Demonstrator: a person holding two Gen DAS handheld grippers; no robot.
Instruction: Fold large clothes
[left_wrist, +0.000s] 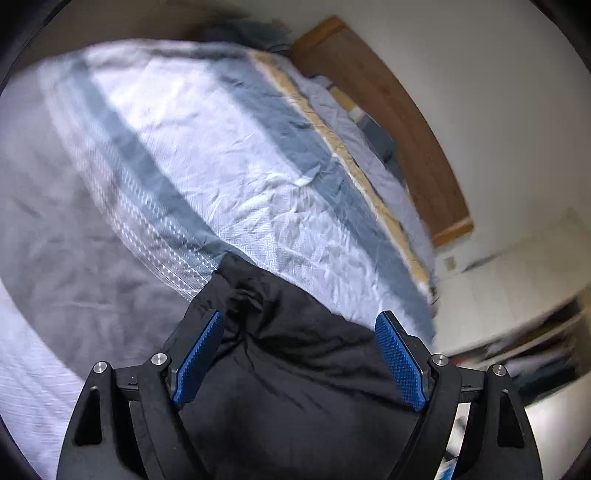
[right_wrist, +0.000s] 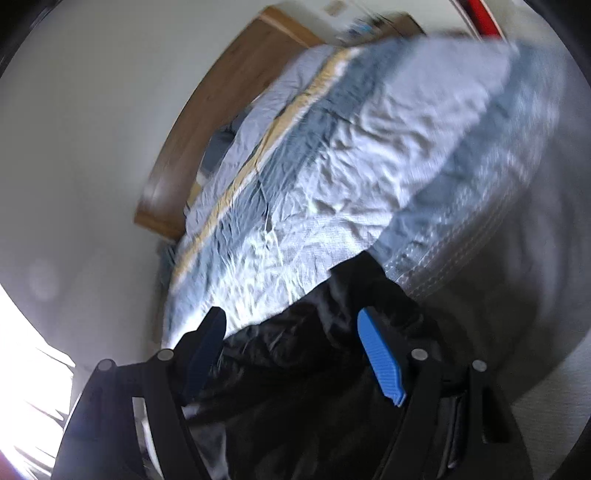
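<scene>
Two claws sit over one dark, puffy black garment, apparently a padded jacket, which lies on a bed under a striped white, grey-blue and tan bedspread. In the left wrist view the garment fills the lower centre of the frame, bunched between the blue ribbed pads of the left claw. Its jaws stand wide apart, with fabric lying between them but not pinched, so it has hold of nothing that I can see. In the right wrist view the same black cloth occupies the lower centre, and the right claw is likewise spread wide with cloth between its fingers and no grip closed on it. A brown wooden headboard runs along the upper right of the left view and the upper left of the right view. Both views are smeared with motion blur, so fine detail of the garment's edges is unclear.

By my judgement the step in hand is taking hold of the garment's near edge with both claws, an early stage of folding. The next move calls for closing each claw firmly on a good thickness of fabric, since the slick padded cloth may slip, then lifting evenly so the jacket can be spread flat.
</scene>
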